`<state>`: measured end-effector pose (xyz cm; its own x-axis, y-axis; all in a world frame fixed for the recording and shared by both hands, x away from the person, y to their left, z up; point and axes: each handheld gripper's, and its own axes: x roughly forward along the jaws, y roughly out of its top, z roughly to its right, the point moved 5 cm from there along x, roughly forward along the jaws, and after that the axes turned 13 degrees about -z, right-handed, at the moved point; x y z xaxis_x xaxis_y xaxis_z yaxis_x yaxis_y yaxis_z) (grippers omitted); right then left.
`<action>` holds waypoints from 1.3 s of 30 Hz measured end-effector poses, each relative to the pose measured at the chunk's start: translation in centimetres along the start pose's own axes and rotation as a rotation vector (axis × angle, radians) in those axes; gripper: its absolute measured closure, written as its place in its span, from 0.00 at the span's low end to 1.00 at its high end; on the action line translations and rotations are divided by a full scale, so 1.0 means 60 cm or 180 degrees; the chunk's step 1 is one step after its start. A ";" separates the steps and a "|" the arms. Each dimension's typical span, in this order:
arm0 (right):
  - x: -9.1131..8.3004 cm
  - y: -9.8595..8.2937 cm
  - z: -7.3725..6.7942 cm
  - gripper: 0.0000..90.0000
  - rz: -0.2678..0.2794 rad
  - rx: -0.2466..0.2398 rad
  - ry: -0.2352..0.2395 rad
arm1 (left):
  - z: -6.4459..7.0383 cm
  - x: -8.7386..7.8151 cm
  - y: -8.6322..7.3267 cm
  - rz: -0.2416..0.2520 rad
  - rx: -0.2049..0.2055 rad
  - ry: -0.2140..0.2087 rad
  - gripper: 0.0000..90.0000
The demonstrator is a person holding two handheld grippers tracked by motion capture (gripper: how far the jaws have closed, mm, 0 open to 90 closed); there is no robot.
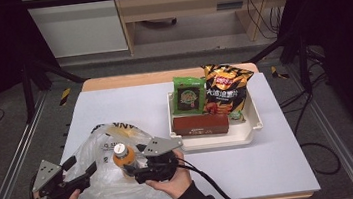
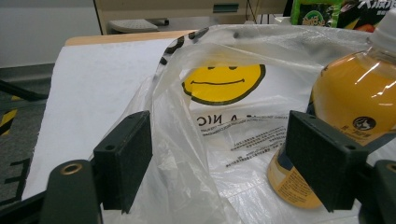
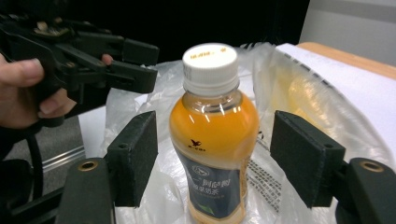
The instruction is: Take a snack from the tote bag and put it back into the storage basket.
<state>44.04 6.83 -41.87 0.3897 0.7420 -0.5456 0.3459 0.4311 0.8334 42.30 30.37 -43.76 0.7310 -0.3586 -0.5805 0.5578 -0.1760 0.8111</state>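
Bottle (image 1: 123, 159) of orange drink stands upright, long axis vertical and white cap up, inside the mouth of the clear plastic bag (image 1: 105, 188) at about 7 o'clock on the bench (image 1: 272, 159), near its front edge, with bare surface open toward 5 o'clock and the loaded tray (image 1: 249, 134) at 1 o'clock. Right claw (image 3: 214, 161) is released, pads spread either side of the bottle without touching; left claw (image 2: 219, 156) is also spread, straddling a fold of bag film. Left gripper view alone shows the bag's yellow smiley print (image 2: 223, 83).
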 end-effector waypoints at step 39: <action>0.064 0.004 -0.002 0.34 -0.0086 -0.0043 -0.0031 | -0.005 0.020 -0.009 -0.0123 -0.0005 0.0007 0.26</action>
<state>45.54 9.84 -43.75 0.3886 0.7249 -0.5688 0.3450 0.4579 0.8193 42.99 30.34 -44.92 0.7098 -0.3496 -0.6115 0.5861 -0.1884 0.7880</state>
